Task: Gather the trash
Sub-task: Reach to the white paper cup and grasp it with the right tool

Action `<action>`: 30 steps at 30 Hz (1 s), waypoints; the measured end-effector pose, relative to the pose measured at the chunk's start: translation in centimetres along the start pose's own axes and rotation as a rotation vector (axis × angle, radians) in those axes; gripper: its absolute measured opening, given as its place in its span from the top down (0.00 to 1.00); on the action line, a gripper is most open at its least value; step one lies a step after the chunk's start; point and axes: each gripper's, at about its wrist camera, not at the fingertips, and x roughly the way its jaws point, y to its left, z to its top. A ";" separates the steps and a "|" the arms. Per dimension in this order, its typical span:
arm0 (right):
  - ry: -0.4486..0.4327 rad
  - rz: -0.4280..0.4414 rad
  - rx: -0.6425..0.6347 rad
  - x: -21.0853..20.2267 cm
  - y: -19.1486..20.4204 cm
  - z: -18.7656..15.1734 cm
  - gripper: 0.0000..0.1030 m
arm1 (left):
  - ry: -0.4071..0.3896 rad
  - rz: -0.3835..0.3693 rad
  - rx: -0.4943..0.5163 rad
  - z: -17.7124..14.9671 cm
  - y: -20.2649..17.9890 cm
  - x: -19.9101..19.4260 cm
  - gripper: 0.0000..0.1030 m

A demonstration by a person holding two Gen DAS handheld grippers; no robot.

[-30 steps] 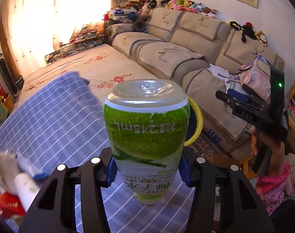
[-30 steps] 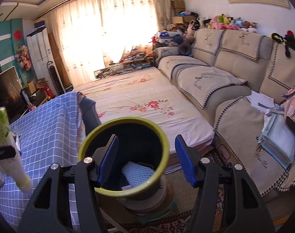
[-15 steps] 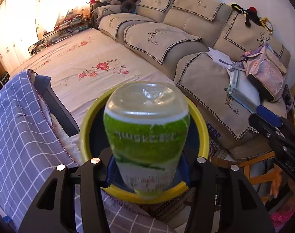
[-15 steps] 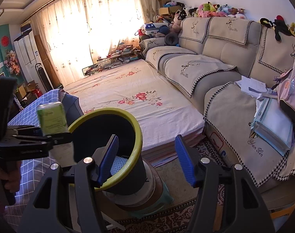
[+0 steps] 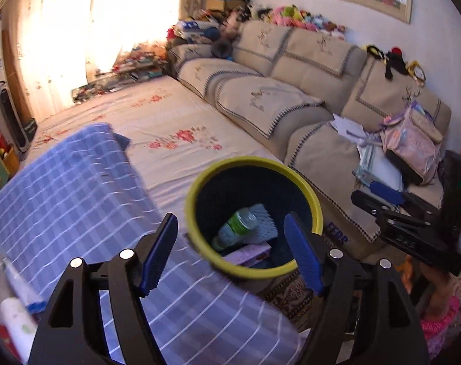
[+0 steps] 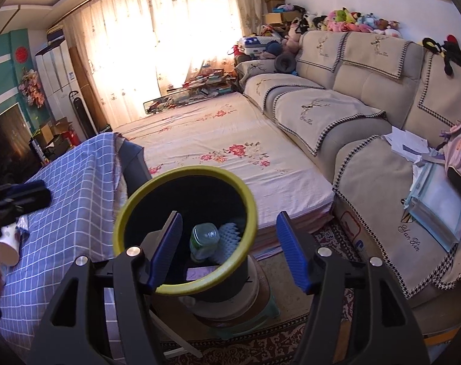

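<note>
Covering the low table, the blue checked cloth [image 5: 78, 200] runs under and out past the left finger of the left gripper [image 5: 230, 252]. Just ahead of that gripper's tips, w/ the far rim beyond them, stands the yellow-rimmed bin [image 5: 309, 203]; in the right wrist view the same bin [image 6: 133, 200] sits betw. the right gripper's [image 6: 228, 251] fingers, near rim touching or just inside the left pad, can't tell which. Bottle [image 5: 238, 228] w/ green label lies inside the bin, tilted, long axis slanting from lower left to upper right, leaning on a pale ribbed foam sheet [image 5: 263, 219]; from the right wrist cam the bottle [image 6: 203, 240] shows its clear base toward the lens. A flat pinkish box [image 5: 248, 252] lies below it.

L gripper: angled downward over the cloth edge, jaws opening, wide apart, nothing betw. the pads. R gripper: also pitched down at the bin, jaws opening, gripping nothing.
</note>
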 end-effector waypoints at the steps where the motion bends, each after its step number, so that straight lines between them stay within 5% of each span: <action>1: 0.002 0.007 -0.012 0.0 0.8 0.0 0.40 | -0.024 0.021 -0.015 -0.5 1.2 -1.8 0.26; 10: 0.035 0.126 -0.146 0.6 10.7 0.2 0.40 | -0.185 0.290 -0.228 -7.0 14.3 -15.0 0.15; 16: 0.059 0.249 -0.255 0.6 19.7 -0.7 0.38 | -0.245 0.465 -0.392 -12.5 22.9 -20.2 0.12; 23: 0.102 0.458 -0.386 -0.6 30.2 -3.1 0.31 | -0.297 0.611 -0.521 -18.2 30.8 -22.1 0.11; 30: 0.145 0.536 -0.465 -0.6 36.0 -4.7 0.15 | -0.294 0.638 -0.610 -21.8 33.8 -20.9 0.11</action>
